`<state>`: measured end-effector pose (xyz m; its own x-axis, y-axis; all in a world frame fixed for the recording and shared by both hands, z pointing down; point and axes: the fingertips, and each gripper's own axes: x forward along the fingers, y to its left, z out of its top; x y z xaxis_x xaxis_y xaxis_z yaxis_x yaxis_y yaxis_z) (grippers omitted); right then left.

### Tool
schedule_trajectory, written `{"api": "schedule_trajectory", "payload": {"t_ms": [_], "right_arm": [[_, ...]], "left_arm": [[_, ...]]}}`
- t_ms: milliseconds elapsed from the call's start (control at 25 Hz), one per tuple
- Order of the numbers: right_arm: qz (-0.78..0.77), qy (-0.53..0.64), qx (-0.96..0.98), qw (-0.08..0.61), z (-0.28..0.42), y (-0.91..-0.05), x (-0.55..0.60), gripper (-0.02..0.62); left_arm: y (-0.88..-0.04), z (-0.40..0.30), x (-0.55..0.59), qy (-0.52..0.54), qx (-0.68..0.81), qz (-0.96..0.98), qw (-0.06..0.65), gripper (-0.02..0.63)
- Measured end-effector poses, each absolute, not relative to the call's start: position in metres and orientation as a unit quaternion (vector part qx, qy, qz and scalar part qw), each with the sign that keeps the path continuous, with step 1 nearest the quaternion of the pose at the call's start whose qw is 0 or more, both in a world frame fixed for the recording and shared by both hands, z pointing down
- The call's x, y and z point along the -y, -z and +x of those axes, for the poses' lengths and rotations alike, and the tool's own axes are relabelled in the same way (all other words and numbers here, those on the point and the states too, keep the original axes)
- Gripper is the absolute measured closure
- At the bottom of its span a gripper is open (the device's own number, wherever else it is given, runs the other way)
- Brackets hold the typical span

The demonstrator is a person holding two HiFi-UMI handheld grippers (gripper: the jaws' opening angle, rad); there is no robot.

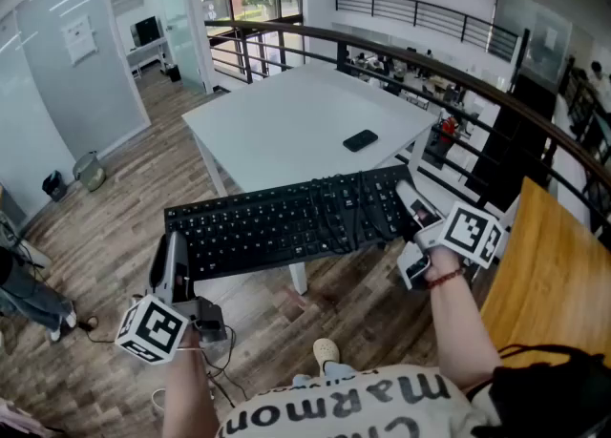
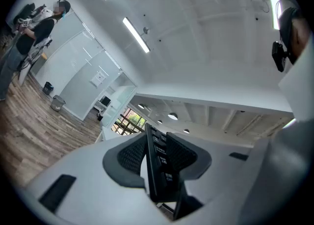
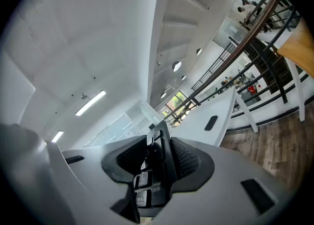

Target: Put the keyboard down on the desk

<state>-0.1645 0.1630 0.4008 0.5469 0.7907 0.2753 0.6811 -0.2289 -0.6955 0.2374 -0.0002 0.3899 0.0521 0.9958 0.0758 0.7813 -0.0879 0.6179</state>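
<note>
Before the desk (image 1: 277,126), keyboard (image 1: 286,221) clamped endwise between left gripper (image 1: 173,257) and right gripper (image 1: 416,214).

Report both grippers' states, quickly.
Left gripper: closed on the left end of the keyboard.
Right gripper: closed on the keyboard's right end.

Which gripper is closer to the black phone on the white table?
Right. The right gripper holds the keyboard at the end nearest the phone; the left gripper holds the other end, much farther off.
</note>
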Motion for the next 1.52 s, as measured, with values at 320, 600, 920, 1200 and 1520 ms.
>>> {"api": "schedule_trajectory", "payload": {"t_ms": [320,600,920,1200,1520], "right_arm": [[-0.777,-0.060,0.471,0.413,-0.168,-0.414,-0.172,0.442],[-0.777,-0.051,0.471,0.413,-0.169,-0.418,-0.178,0.442],[-0.775,-0.038,0.458,0.433,-0.167,-0.438,-0.187,0.440],[-0.772,-0.028,0.448,0.451,-0.165,-0.450,-0.195,0.440],[-0.777,-0.028,0.444,0.446,-0.163,-0.444,-0.194,0.440]], "left_arm": [[-0.400,0.233,-0.007,-0.253,-0.637,0.699,0.205,0.485],[-0.409,0.229,-0.011,-0.265,-0.637,0.702,0.179,0.483],[-0.411,0.224,-0.013,-0.258,-0.632,0.715,0.152,0.480],[-0.417,0.222,-0.012,-0.270,-0.616,0.726,0.147,0.482],[-0.413,0.221,-0.005,-0.269,-0.610,0.730,0.151,0.482]]}}
